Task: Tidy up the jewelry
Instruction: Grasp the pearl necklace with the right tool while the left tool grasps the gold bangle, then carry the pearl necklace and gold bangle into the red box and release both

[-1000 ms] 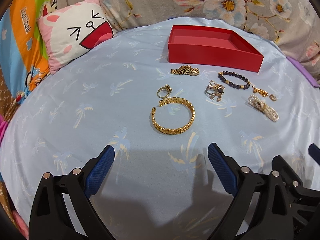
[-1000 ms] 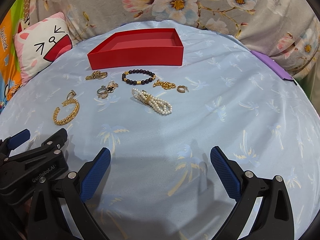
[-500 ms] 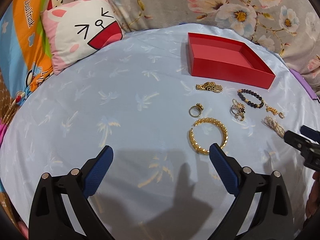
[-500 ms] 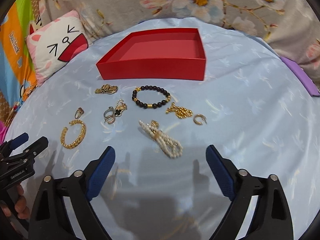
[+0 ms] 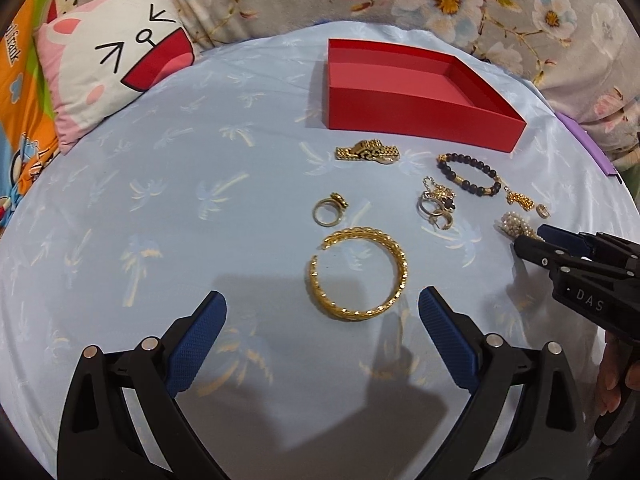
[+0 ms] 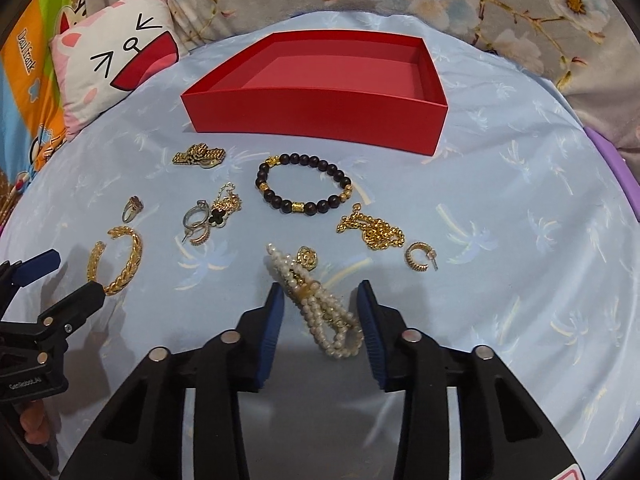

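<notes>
Our right claw (image 6: pixel 320 316) has just been closing around the pearl bracelet (image 6: pixel 316 304), low centre of the right view, pads not visibly pressing yet. We should pinch mid-bundle, gathering every strand, then carry it to the red box (image 6: pixel 320 108). Left claw (image 5: pixel 322 320) gapes, empty. Readable: "GenRobot.AI", "DAS".

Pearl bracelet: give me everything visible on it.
The pearl bracelet is several strands of small cream beads gathered by a gold band near the middle, looped at the near end. It lies flat on the blue sheet, running diagonally, a gold rose charm beside its far end. It sits between the fingers of the right gripper, whose jaws have just been closing; the right pad looks at or near the loop, the left apart.
</notes>
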A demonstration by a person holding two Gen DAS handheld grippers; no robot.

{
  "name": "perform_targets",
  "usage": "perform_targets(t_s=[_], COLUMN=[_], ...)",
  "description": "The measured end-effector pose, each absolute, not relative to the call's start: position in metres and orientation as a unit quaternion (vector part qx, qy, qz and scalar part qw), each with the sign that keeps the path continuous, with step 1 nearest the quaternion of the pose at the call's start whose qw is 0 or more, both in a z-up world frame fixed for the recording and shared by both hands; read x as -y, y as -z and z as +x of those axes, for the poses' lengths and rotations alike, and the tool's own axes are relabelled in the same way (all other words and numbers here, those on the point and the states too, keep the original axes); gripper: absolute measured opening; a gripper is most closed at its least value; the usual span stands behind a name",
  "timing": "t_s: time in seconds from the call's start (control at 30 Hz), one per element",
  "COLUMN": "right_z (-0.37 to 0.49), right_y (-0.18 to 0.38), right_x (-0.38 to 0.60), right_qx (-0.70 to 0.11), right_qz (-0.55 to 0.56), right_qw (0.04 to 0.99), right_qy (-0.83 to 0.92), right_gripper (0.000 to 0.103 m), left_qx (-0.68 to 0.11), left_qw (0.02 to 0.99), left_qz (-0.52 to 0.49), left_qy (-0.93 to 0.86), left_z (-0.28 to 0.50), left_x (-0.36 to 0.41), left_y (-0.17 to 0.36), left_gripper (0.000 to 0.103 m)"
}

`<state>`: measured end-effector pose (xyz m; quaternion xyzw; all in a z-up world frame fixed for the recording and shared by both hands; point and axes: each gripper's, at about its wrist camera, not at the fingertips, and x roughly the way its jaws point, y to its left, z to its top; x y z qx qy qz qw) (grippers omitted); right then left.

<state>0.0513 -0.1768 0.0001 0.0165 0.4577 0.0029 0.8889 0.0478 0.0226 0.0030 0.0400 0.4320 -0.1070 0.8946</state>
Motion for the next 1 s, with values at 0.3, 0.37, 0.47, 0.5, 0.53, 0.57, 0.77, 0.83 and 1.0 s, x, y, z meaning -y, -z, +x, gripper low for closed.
perform_targets(t_s=[0.3,0.37,0.47,0.5,0.53,0.57,0.77,0.83,1.0], right_z=[0.047,0.047,0.047,0.047,0.047,0.047,0.046,0.046,0.045], right_y=[-0.002,-0.002,-0.002,-0.002,-0.001,-0.001,-0.001,-0.001,-0.002], right_x=[0.184,0.184,0.185,0.186,0.186,0.187,0.186,0.187,0.187], right_qx=[-0.452,-0.452,-0.451,-0.451,-0.451,-0.451,-0.450,-0.450,-0.449], right_qz=[0.045,0.049,0.053,0.055,0.057,0.058,0.060,0.060,0.061], right_qw=[0.891,0.891,0.891,0.891,0.891,0.890,0.891,0.891,0.892], right_qy=[-0.004,-0.007,-0.008,-0.009,-0.010,-0.010,-0.009,-0.009,-0.009], right_gripper=[0.015,0.015,0.015,0.015,0.015,0.015,0.015,0.015,0.015], left_qx=[-0.446,-0.445,-0.439,-0.437,-0.436,-0.433,-0.425,-0.425,-0.427], left_qw=[0.889,0.890,0.893,0.894,0.895,0.896,0.899,0.899,0.897], left_qz=[0.041,0.045,0.050,0.051,0.050,0.051,0.048,0.044,0.037], left_qy=[0.097,0.093,0.088,0.086,0.086,0.087,0.093,0.097,0.111], left_z=[0.061,0.062,0.064,0.064,0.064,0.065,0.064,0.064,0.062], left_x=[-0.014,-0.013,-0.010,-0.010,-0.010,-0.010,-0.011,-0.012,-0.013], left_y=[0.009,0.009,0.010,0.010,0.009,0.009,0.004,0.003,0.002], left_gripper=[0.094,0.094,0.091,0.091,0.088,0.084,0.056,0.055,0.054])
